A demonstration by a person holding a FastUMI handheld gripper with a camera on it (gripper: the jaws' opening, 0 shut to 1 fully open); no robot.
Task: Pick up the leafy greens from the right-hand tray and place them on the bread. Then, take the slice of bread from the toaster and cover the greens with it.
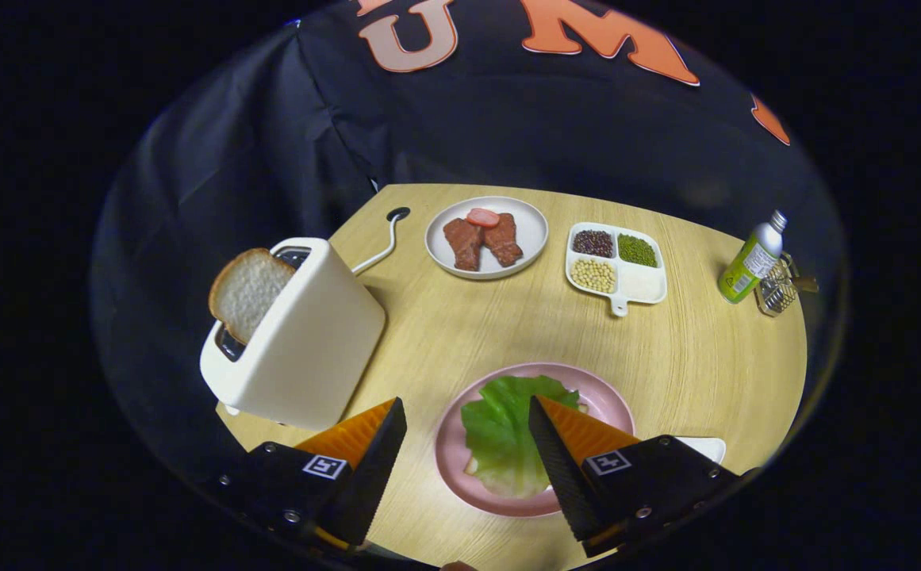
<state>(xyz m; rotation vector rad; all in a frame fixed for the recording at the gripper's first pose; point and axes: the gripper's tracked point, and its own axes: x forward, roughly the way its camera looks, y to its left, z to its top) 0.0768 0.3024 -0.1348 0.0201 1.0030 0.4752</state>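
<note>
A green lettuce leaf lies on a pink plate between and just ahead of my fingers; any bread under the leaf is hidden. My gripper hangs above the plate, open, with nothing between its fingers. The right finger overlaps the leaf's right side in the view. A white toaster stands to the left, ahead of the left finger. A slice of bread sticks up out of its slot.
Beyond the pink plate sit a white plate with pieces of meat and a divided white dish of beans. A green bottle and a small wire basket stand far right. The toaster's cord runs back to a table hole. A white tray's corner shows by the right finger.
</note>
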